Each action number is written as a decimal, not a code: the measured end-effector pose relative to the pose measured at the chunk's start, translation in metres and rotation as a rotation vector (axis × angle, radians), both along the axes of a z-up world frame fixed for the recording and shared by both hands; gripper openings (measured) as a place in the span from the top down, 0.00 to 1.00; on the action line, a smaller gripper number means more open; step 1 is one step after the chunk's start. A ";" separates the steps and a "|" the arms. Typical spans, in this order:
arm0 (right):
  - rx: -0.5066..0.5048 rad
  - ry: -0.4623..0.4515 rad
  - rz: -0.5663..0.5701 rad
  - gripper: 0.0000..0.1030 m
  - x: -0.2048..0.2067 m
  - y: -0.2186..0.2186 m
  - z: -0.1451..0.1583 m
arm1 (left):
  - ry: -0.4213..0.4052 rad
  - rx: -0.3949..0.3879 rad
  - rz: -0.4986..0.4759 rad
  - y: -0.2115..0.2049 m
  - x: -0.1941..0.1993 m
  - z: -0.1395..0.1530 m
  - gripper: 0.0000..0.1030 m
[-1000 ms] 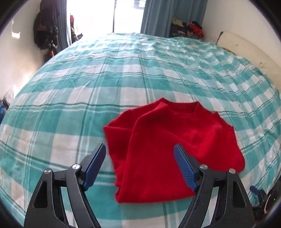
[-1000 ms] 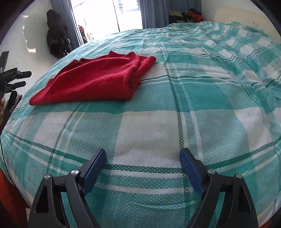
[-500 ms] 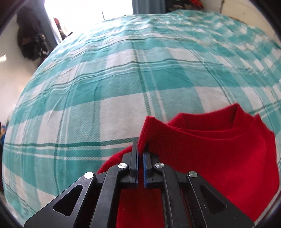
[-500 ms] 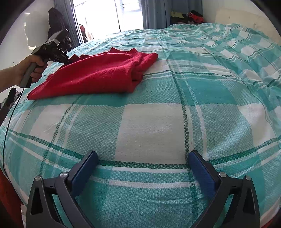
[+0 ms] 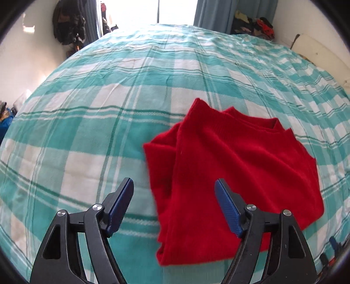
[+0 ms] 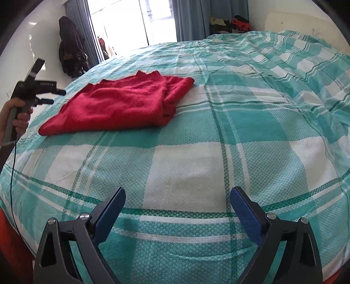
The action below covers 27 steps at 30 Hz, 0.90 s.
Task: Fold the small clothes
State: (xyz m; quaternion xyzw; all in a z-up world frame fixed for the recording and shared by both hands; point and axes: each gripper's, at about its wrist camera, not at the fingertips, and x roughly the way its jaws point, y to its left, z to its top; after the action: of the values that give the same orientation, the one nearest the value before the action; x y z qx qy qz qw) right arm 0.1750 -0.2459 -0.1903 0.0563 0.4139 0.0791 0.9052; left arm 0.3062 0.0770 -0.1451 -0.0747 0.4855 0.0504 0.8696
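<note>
Bedspread point(image 5: 122, 113), teal-and-white plaid, is seen filling most of the left wrist view, with creases running across it. A red sweater point(image 5: 236, 174) is laid folded on it at right of centre, its neckline turned toward the far side of the bed and a doubled layer stacked along its left edge. The left gripper point(image 5: 174, 202) is held above the near edge of the garment with its jaws spread wide; nothing is gripped, and the blue fingers point(image 5: 121, 203) are seen clear of the cloth, the left one over bare bedspread, the right one over red fabric. Curtains point(image 5: 215, 13) and a bright window are noted beyond the bed, with dark clothing point(image 5: 67, 26) hung against the left wall. In the right wrist view, the same bedspread point(image 6: 196, 166) is seen in the foreground, and the red sweater point(image 6: 122, 104) is placed well away on the far left part of the bed, flat, with folded layers bunched at its right end. The right gripper point(image 6: 177, 210) is poised over bare plaid with jaws wide apart and nothing between them; whether its fingers point(image 6: 245, 212) touch the cover cannot be told. At the left margin the left gripper point(image 6: 50, 97) is seen held in a hand point(image 6: 20, 114), jaws parted, just beside the sweater's left end and not touching it. A rumpled heap of the bedspread is noted at far right.
</note>
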 end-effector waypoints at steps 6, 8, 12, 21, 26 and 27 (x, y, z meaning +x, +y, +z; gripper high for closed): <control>-0.152 0.135 -0.061 0.08 0.001 0.008 0.014 | 0.023 -0.040 0.048 -0.022 -0.140 -0.024 0.16; -0.200 0.173 -0.085 0.08 -0.008 0.019 0.022 | -0.005 -0.004 0.070 -0.036 -0.171 -0.028 0.08; -0.259 0.145 -0.118 0.05 -0.030 0.039 0.052 | -0.014 0.051 0.102 -0.043 -0.199 -0.046 0.08; -0.376 0.022 -0.084 0.05 -0.068 0.076 0.116 | -0.048 0.071 0.071 -0.039 -0.213 -0.054 0.03; -0.380 -0.005 -0.109 0.05 -0.079 0.077 0.135 | -0.047 0.081 0.075 -0.042 -0.213 -0.058 0.01; -0.381 -0.007 -0.115 0.05 -0.081 0.076 0.137 | -0.043 0.082 0.076 -0.042 -0.213 -0.058 0.01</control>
State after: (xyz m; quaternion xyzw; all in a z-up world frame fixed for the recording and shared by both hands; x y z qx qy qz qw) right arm 0.0944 -0.1702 -0.0531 -0.0928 0.4142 -0.0521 0.9039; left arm 0.0936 0.0349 -0.2034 -0.0586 0.4609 0.1013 0.8797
